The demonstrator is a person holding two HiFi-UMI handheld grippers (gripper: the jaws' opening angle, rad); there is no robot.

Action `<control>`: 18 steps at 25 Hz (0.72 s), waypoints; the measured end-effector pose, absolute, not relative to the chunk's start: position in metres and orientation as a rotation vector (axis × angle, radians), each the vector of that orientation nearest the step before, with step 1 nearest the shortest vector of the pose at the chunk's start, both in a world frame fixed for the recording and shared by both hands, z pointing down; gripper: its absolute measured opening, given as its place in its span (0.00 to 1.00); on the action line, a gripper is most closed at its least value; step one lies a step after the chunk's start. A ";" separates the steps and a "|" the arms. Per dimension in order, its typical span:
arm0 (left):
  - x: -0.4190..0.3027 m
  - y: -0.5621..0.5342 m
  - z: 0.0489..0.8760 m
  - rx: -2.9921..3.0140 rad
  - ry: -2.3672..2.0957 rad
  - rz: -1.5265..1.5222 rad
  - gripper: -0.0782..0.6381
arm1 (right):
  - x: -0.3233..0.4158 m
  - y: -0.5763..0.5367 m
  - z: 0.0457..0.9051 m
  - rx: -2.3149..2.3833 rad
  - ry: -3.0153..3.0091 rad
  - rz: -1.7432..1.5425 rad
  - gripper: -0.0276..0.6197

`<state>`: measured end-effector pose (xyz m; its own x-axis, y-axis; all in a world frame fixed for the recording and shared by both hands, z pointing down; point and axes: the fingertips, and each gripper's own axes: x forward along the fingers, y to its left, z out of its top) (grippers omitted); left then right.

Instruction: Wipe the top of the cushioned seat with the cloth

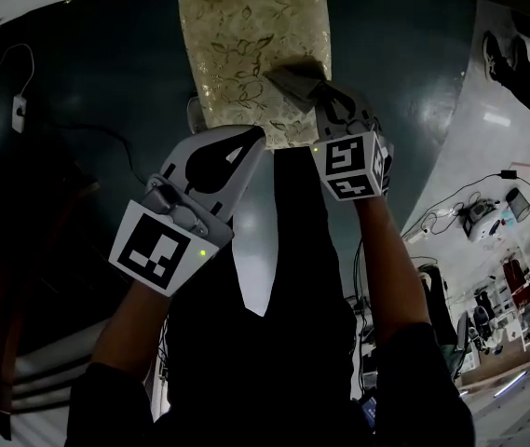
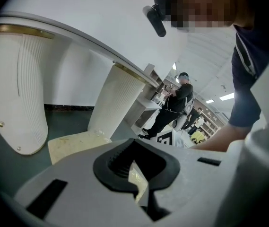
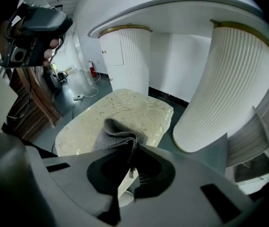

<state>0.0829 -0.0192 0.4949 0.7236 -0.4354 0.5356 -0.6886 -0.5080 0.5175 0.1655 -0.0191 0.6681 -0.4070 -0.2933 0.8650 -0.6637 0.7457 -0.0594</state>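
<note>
**Head view with both gripper views.** You are holding the right gripper (image 1: 320, 94) over the near right corner of the cushioned seat (image 1: 246, 35). Its jaws are pinching a bunched fold of the grey cloth (image 1: 294, 82). In the right gripper view, the cloth is humping up just ahead of the jaws and lying on the seat's pale, leaf-patterned top, towards the end nearer you. The rest of the top is showing bare beyond it. You are holding the left gripper (image 1: 251, 142) just beside the seat's near edge, with its tips pointing at that edge and sitting to the left of the right gripper. Its jaws are pressing together and gripping nothing (the pale sliver showing through the dark opening behind the pads in the left gripper view is the seat beyond, not something being held). The two grippers are lying near each other but apart, and the marker cube of each is facing up towards your head. The seat is standing on a dark green floor (image 1: 106, 82). Two white fluted columns (image 3: 219, 93) are rising from that floor just past the seat's far end, under a curved white ledge. A thin cable (image 1: 106, 136) is trailing across the floor well to the left of the seat. A person in dark clothes (image 2: 174, 103) is standing far off in the background of the left gripper view.
</note>
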 end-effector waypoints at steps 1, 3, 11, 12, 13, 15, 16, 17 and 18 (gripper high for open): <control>0.087 -0.020 0.496 2.185 -0.839 0.443 0.12 | 0.171 -0.019 0.670 0.733 -2.000 0.503 0.09; 0.096 -0.020 0.500 2.187 -0.824 0.449 0.12 | 0.182 -0.019 0.673 0.750 -1.988 0.513 0.09; 0.112 -0.019 0.497 2.205 -0.798 0.446 0.12 | 0.204 -0.021 0.664 0.808 -1.976 0.513 0.09; 0.111 -0.019 0.495 2.207 -0.800 0.440 0.12 | 0.203 -0.022 0.660 0.814 -1.982 0.505 0.09; 0.108 -0.019 0.494 2.209 -0.803 0.436 0.12 | 0.200 -0.023 0.656 0.818 -1.990 0.497 0.09; 0.098 -0.017 0.490 2.209 -0.811 0.431 0.12 | 0.189 -0.025 0.647 0.821 -2.011 0.485 0.09; 0.091 -0.016 0.488 2.209 -0.817 0.430 0.12 | 0.183 -0.025 0.644 0.821 -2.016 0.479 0.09; 0.084 -0.015 0.487 2.208 -0.825 0.428 0.12 | 0.177 -0.024 0.641 0.820 -2.017 0.474 0.09; 0.077 -0.014 0.486 2.206 -0.834 0.425 0.12 | 0.170 -0.024 0.638 0.817 -2.020 0.469 0.09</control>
<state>0.0773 -0.0141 0.4859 0.7350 -0.4358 0.5194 -0.6764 -0.5244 0.5172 0.1697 -0.0236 0.6382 -0.3952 -0.3689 0.8413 -0.7016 0.7124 -0.0172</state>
